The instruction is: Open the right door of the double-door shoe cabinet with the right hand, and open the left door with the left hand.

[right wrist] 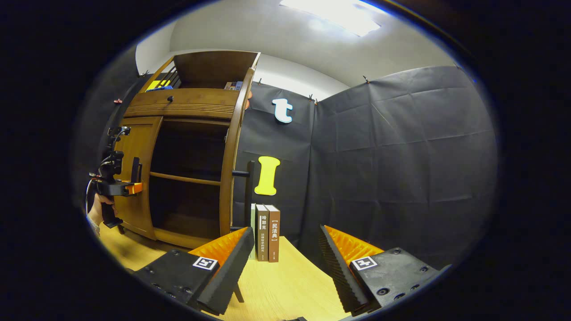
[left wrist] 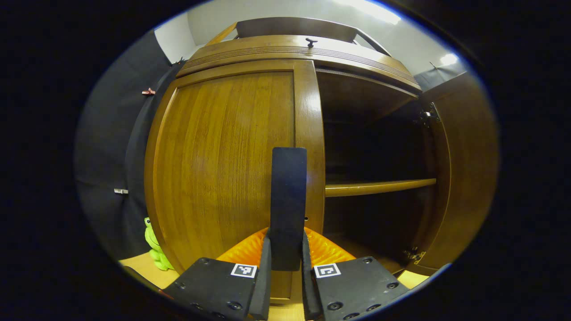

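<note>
My left gripper [left wrist: 287, 249] pinches the left door's handle [left wrist: 288, 196], right gripper [right wrist: 283, 263] spread and idle; a crooked pull could slip the pads off.

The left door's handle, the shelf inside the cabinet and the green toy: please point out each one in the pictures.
Left door's handle [left wrist: 289, 196]: left gripper view, middle of the black bar.
Shelf [left wrist: 379, 187]: left gripper view, its front edge.
Green toy [left wrist: 154, 245]: left gripper view, its body beside the cabinet.
</note>
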